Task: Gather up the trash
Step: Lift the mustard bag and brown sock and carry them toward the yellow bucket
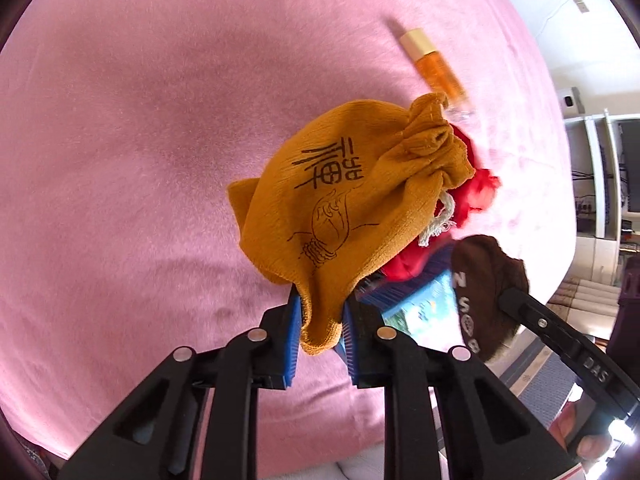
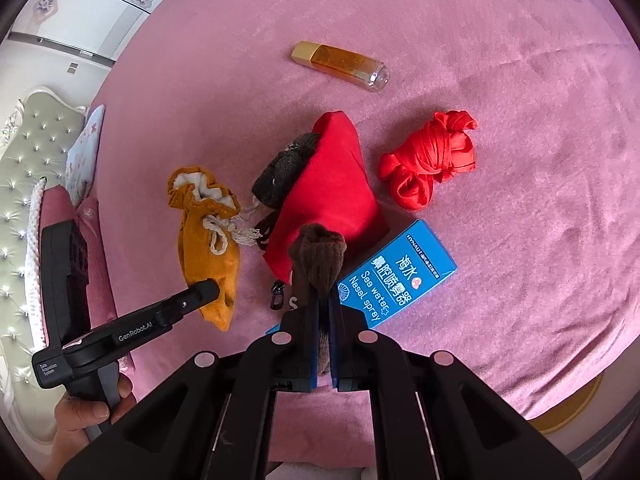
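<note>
the mustard drawstring pouch (image 1: 336, 204) is hanging above the pink blanket (image 1: 120, 140), pinched at its bottom corner between the blue pads of the left gripper (image 1: 320, 320), whose jaws are pressing in on the cloth. the brown knitted sock (image 2: 318, 264) is sitting clamped in the right gripper (image 2: 323, 344), its jaws pressed together on the fabric. below and beside these, a red cloth bag (image 2: 332, 192) is lying on the blanket with a dark knitted item (image 2: 286, 172) touching its left edge. a blue nasal spray box (image 2: 396, 276) is resting just beside the bag, a knotted red cloth (image 2: 432, 160) is lying near it, and an amber bottle (image 2: 340, 64) is lying well apart.
</note>
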### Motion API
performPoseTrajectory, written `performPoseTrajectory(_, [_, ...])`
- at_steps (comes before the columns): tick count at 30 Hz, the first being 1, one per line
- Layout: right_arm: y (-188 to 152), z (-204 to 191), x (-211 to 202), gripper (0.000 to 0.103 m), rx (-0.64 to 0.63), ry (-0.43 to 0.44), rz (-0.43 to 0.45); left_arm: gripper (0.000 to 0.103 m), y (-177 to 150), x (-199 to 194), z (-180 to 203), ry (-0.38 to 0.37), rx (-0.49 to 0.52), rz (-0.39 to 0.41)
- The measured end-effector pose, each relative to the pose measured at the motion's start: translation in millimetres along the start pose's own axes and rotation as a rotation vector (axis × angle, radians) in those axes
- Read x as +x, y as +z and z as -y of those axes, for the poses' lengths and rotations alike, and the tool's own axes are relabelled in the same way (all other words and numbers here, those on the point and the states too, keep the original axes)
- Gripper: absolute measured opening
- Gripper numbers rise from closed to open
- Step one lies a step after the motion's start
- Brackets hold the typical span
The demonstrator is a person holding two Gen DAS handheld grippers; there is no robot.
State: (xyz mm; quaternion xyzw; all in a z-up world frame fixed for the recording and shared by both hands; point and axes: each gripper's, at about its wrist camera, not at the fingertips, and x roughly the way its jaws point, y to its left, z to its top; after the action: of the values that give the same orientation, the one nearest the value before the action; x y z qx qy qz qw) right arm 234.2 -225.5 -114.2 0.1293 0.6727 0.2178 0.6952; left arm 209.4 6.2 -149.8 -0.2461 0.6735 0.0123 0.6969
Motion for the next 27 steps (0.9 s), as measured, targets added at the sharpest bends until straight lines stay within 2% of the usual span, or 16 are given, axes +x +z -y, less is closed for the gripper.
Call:
performPoseTrajectory(6, [-18.7, 0.8, -16.8, 0.005, 0.0, 0.006, 0.035, 0.019, -23.8, -19.4, 20.7, -0.032, 0.044, 0.031])
performPoseTrajectory(15, [-45.0, 27.3, -54.4, 0.005, 0.035, 0.002, 0.094, 0.019, -64.1, -30.4, 53.2, -0.051, 0.086, 0.025])
performPoseTrajectory(21, [-63.4, 68.5, -77.1, 0.005, 0.109, 0.011, 0.131, 0.019, -86.8, -18.5, 94.9, -0.038, 0.171, -0.006])
performPoseTrajectory(27, [-91.6, 130.8, -109.4, 0.005, 0.202, 0.004, 0.164, 0.019, -108.7, 8.9, 160.3, -0.031, 0.26, -0.052])
